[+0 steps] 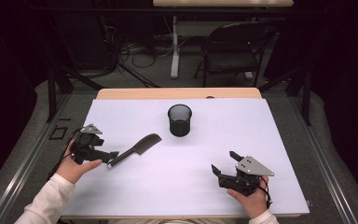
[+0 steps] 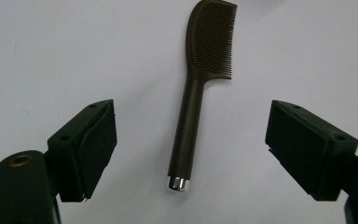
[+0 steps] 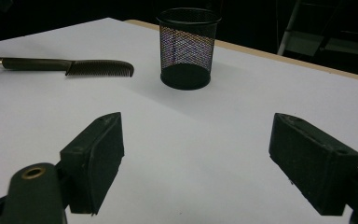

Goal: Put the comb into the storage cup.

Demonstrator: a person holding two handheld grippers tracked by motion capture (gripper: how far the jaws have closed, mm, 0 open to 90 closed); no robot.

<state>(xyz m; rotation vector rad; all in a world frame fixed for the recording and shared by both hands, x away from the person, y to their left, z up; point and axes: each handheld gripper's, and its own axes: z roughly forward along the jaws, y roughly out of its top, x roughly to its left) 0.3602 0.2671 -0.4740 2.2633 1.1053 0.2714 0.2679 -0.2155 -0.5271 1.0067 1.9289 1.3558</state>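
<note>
- Comb (image 2: 200, 88): flat on the white sheet, well left of the mesh cup (image 1: 180, 120).
- Left gripper (image 2: 191, 140): jaws wide apart, nothing held; comb handle end lies between them, long axis running straight away from it.
- Right gripper (image 1: 223, 163): jaws apart, empty, well off from the comb; the left is nearer.
- Left gripper view: metal handle cap. Right gripper view: comb (image 3: 65, 66) side-on, left of the cup.

The table (image 1: 261, 186) has a white top. A black mesh cup (image 1: 180, 120) stands on it. A dark comb (image 1: 137, 148) lies near the cup, on its left.
</note>
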